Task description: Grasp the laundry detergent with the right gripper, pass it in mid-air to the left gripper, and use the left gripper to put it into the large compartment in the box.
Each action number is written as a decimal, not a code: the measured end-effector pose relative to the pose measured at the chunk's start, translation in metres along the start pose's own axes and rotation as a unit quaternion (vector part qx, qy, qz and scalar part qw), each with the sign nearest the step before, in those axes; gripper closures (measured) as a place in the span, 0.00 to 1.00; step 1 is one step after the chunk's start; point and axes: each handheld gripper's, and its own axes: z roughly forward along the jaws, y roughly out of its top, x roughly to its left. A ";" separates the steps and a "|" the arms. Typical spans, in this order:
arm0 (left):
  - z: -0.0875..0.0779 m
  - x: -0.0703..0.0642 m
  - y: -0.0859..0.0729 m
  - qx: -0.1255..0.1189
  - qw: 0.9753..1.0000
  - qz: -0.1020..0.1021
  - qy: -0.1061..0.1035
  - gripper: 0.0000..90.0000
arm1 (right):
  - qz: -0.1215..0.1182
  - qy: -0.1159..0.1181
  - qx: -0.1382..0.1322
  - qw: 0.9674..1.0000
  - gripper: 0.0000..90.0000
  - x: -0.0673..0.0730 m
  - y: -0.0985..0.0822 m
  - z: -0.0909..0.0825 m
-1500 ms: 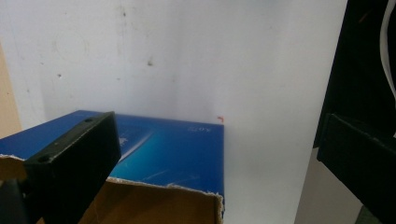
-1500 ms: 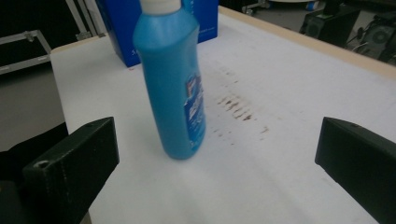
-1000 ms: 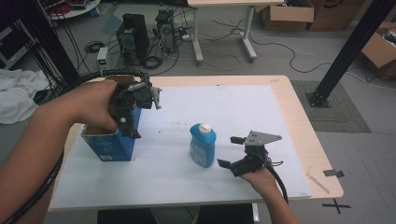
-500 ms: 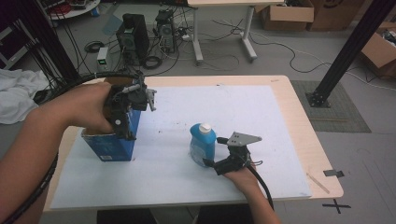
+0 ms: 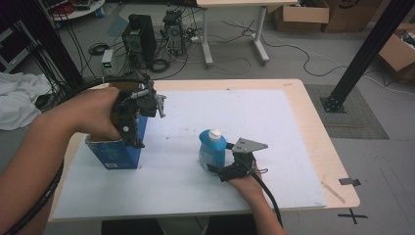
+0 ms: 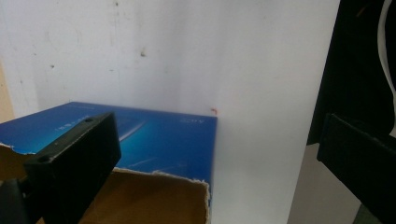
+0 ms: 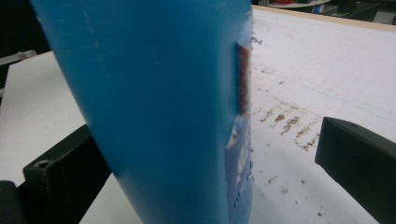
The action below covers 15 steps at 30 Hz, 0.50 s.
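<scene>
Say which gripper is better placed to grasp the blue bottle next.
Right. The right gripper is open with the bottle between its jaws. The left gripper is open over the box, well apart from the bottle.

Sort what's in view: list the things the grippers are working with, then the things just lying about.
In use: blue bottle, open blue box, left gripper, right gripper.
Lying about: white cloth, computer towers, cardboard boxes on the floor.

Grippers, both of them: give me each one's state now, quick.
Left tool: open, jaws over the rim of the blue box, gripping nothing.
Right tool: open, jaws either side of the blue bottle, not closed on it.
</scene>
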 end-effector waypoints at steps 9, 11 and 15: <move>0.003 -0.001 -0.001 -0.002 1.000 -0.001 -0.001 0.00 | 0.004 -0.018 -0.006 1.000 0.00 0.004 0.000 0.010; 0.003 -0.001 -0.002 -0.001 1.000 -0.001 -0.002 0.00 | 0.003 -0.033 -0.016 0.999 0.00 0.008 0.000 0.011; 0.004 -0.001 -0.003 -0.002 1.000 -0.002 -0.002 0.00 | 0.007 -0.045 -0.031 0.998 0.00 0.011 -0.001 0.011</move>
